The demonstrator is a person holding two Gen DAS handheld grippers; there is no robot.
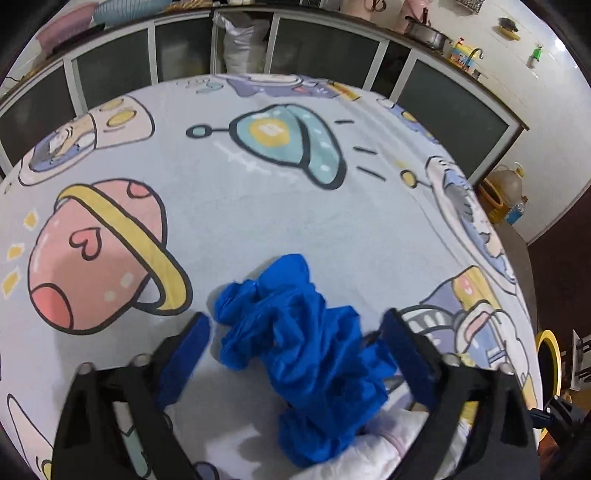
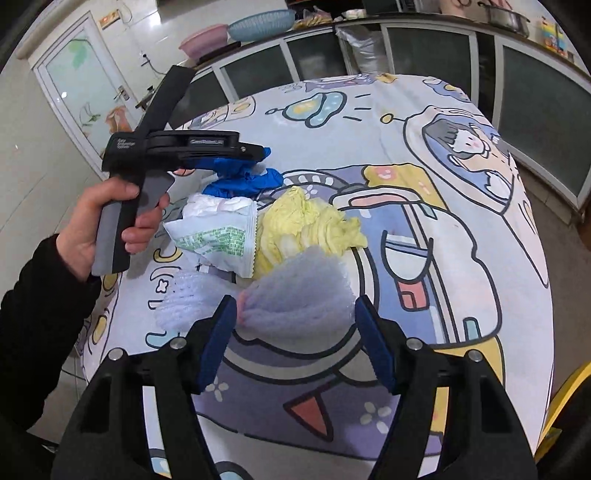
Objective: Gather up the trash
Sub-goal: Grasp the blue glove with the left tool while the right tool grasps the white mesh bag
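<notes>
A crumpled blue glove (image 1: 306,343) lies on the cartoon-print tablecloth (image 1: 258,221), partly over white crumpled paper (image 1: 369,454). My left gripper (image 1: 295,328) stands open around the glove, with a pad on either side and a visible gap on the left. In the right wrist view the same glove (image 2: 247,181) lies under the left tool, which a hand (image 2: 92,229) holds. A white foam net (image 2: 299,295) sits between the fingers of my right gripper (image 2: 295,314), which is open with its pads close to the foam's sides. Behind the foam lie yellow cabbage leaves (image 2: 306,225) and a white-green wrapper (image 2: 218,240).
A second foam net piece (image 2: 184,299) lies left of the right gripper near the table edge. Glass-fronted cabinets (image 1: 332,55) run behind the table, with basins (image 2: 258,24) and a pot (image 1: 428,35) on the counter. A yellow stool (image 2: 569,398) stands at the right.
</notes>
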